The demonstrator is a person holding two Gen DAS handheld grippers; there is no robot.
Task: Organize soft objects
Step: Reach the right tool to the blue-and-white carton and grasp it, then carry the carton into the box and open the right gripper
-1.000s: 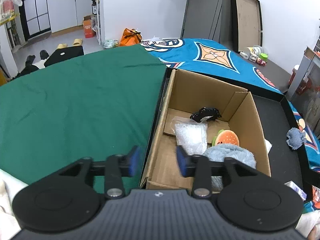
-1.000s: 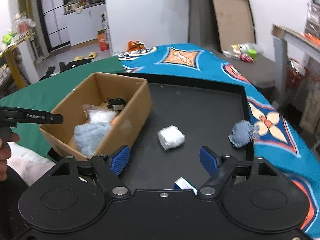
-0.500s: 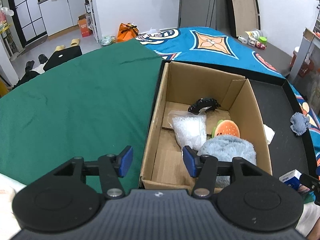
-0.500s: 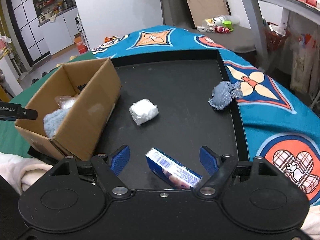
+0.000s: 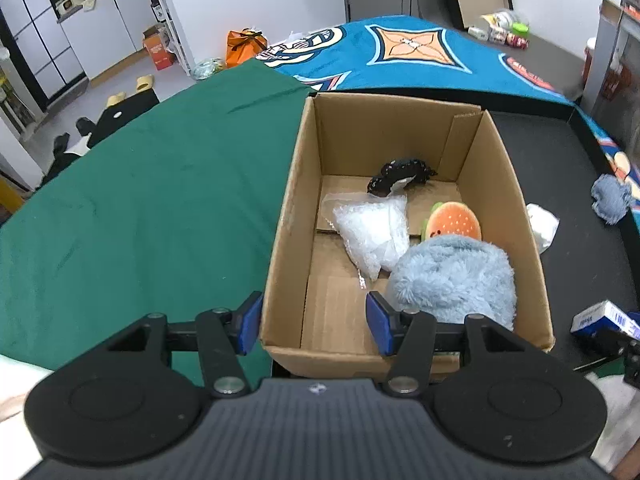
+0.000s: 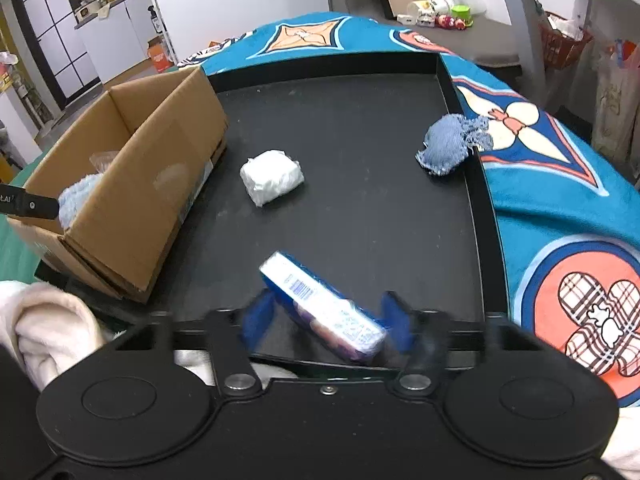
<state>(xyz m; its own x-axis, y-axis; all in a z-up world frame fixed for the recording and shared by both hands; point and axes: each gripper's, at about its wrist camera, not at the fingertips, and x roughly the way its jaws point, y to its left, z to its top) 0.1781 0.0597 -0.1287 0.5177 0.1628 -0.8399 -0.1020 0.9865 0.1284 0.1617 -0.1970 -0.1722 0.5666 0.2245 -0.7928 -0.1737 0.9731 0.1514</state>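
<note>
My right gripper (image 6: 326,318) is closing on a blue and white tissue pack (image 6: 320,304) that lies slantwise on the black tray (image 6: 360,100); its blurred pads touch the pack's sides. Farther out on the tray sit a white wrapped bundle (image 6: 272,176) and a denim blue pouch (image 6: 452,144). My left gripper (image 5: 314,324) is open, astride the near left wall of the cardboard box (image 5: 296,184), not pressing it. Inside the box are a fluffy blue plush (image 5: 452,280), a burger plush (image 5: 454,222), a clear bag (image 5: 372,232) and a black item (image 5: 400,174).
A green cloth (image 5: 140,208) covers the table left of the box, and a patterned blue cloth (image 6: 560,208) lies right of the tray. A pale sleeve (image 6: 48,320) shows at the near left. Small bottles (image 6: 444,14) stand on a far surface.
My right gripper came down over the tissue pack and its jaws narrowed around it. The left gripper's jaws widened a little and it shifted along the box's near corner.
</note>
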